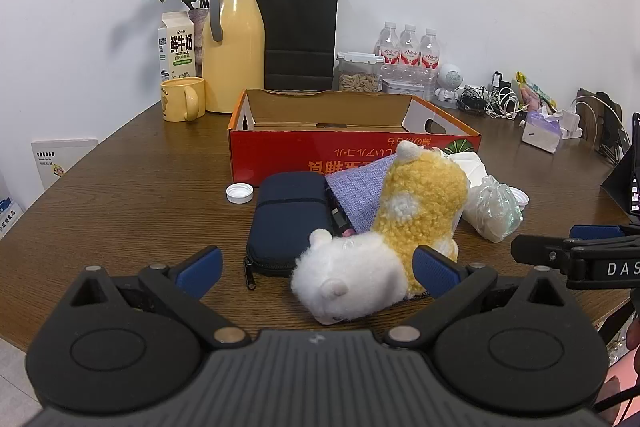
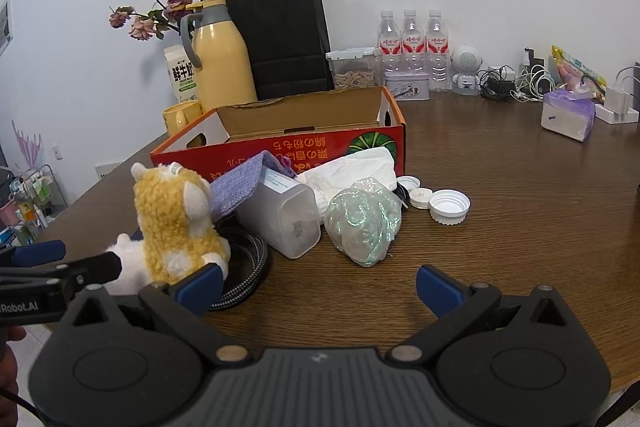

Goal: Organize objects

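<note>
Yellow-and-white plush [image 1: 384,227] lies on its side on the wood table [image 1: 120,195], just in front of the red box [image 1: 352,151]; long axis runs from the white head near the camera, at lower left in the left view, up to the yellow rump by the box wall. It rests partly on a navy pouch [image 1: 284,223] and a purple cloth [image 1: 360,191]. Pouch lies long axis toward the box, zipper end nearest. Left gripper [image 1: 318,267] has jaws spread wide, plush head between the blue pads, no pad pressing it. Right gripper [image 2: 318,291] is also spread wide, nothing between the pads, bare wood under it; its left pad sits just beside the plush [image 2: 176,223] and a braided cable [image 2: 244,267]. Ahead of it: a frosted container [image 2: 286,219] tipped on its side, a shiny bag [image 2: 362,221], a white wrapper [image 2: 356,167], three white caps [image 2: 448,206] to the right. One more cap [image 1: 239,193] is left of the pouch. Box is open-topped, inside looks empty from here. Open table left of the pouch and wide open wood right of the caps. Back edge is crowded: thermos [image 1: 232,43], mug [image 1: 182,99], black bag [image 1: 298,31], bottles [image 1: 408,51]. Near table edge runs just under both grippers.
</note>
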A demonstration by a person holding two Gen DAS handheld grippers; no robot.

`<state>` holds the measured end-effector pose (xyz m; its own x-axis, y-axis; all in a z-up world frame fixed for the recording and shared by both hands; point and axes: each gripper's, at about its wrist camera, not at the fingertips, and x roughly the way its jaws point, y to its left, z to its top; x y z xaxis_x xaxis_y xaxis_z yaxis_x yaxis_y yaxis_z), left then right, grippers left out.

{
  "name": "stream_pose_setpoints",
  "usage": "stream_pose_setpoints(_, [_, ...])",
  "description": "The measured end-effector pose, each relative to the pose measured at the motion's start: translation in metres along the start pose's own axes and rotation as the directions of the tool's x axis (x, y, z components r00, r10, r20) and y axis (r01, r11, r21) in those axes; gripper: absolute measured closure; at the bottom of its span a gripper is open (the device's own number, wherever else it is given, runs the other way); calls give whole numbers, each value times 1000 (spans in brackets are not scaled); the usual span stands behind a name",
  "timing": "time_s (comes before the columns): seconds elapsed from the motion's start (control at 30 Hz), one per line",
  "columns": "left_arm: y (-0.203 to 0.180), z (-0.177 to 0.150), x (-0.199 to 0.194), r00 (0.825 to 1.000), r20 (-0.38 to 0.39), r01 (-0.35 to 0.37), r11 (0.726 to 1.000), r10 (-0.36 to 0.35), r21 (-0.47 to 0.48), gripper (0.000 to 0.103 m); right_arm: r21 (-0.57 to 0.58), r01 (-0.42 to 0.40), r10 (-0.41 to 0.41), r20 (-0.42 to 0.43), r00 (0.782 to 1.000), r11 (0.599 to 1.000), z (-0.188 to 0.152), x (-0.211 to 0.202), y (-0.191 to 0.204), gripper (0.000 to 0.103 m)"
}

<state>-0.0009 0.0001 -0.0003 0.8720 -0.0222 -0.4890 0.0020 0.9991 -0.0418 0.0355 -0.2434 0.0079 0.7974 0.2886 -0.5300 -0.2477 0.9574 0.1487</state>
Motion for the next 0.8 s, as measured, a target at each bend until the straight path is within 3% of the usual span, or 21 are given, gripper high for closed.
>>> stream_pose_setpoints(0.8, [-3,0,-3,1000,2,2,1000,-2,-2,0,1,-1,1,1,1000,1000,0,-1,1,0])
